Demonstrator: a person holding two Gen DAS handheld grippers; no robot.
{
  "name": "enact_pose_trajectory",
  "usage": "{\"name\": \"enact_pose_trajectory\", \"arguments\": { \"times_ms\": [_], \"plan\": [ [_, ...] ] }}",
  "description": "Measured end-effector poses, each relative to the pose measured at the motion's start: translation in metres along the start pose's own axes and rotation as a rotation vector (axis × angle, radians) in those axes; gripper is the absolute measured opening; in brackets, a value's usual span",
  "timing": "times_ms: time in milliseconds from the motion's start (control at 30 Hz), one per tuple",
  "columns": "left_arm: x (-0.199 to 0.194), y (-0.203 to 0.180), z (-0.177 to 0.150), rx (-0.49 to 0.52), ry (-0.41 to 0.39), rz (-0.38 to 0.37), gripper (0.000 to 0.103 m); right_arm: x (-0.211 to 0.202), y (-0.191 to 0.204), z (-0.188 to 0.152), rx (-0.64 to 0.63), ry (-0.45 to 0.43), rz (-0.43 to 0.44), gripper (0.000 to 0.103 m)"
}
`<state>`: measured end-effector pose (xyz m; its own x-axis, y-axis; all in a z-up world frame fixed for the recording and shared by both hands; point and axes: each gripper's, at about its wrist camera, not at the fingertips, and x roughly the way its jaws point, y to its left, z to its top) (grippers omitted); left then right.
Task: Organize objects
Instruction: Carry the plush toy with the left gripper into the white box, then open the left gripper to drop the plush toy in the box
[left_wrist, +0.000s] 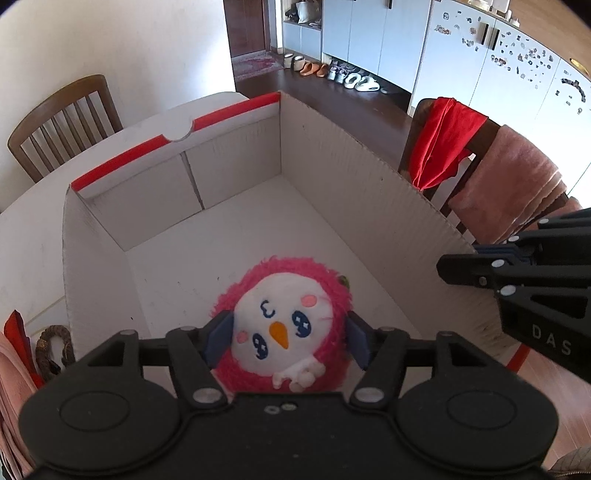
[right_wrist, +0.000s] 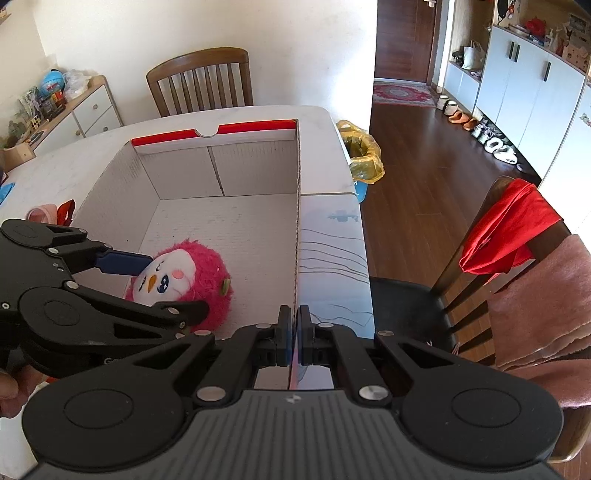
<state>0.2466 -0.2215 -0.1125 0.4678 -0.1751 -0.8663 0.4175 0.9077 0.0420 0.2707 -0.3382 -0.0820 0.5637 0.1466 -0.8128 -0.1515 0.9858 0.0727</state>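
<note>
Resting on the floor of the white cardboard box (left_wrist: 332, 155), the pink plush toy (left_wrist: 284, 325) sits between the left tool's (left_wrist: 286, 338) blue pads, contact unclear. The right tool (right_wrist: 293, 341) is clamped on the box's side wall on the tabletop (left_wrist: 33, 240).

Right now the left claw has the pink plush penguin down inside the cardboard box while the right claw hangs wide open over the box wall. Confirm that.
Not quite: the right claw is shut on the box wall, as the right wrist view shows. The rest stands: the left claw has the pink plush penguin down inside the cardboard box.
</note>
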Motion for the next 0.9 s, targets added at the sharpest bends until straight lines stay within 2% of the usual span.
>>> {"name": "enact_pose_trajectory", "arguments": {
  "times_ms": [233, 300, 533, 700, 900],
  "plan": [
    [-0.007, 0.002, 0.002, -0.007, -0.027, 0.008, 0.071, 0.000, 0.000, 0.001, -0.003, 0.002, 0.000, 0.001],
    [-0.012, 0.004, 0.001, -0.008, -0.040, 0.004, 0.076, 0.001, 0.000, 0.000, -0.001, 0.004, -0.001, 0.001],
    [-0.031, 0.010, -0.001, -0.008, -0.097, -0.021, 0.078, 0.001, 0.003, 0.001, 0.015, 0.016, -0.011, 0.001],
    [-0.054, 0.020, -0.008, -0.034, -0.159, -0.038, 0.080, 0.001, 0.004, 0.002, 0.013, 0.027, -0.019, 0.001],
    [-0.085, 0.039, -0.022, -0.075, -0.227, -0.016, 0.086, 0.001, 0.005, 0.005, 0.048, 0.041, -0.030, 0.001]
  ]
}}
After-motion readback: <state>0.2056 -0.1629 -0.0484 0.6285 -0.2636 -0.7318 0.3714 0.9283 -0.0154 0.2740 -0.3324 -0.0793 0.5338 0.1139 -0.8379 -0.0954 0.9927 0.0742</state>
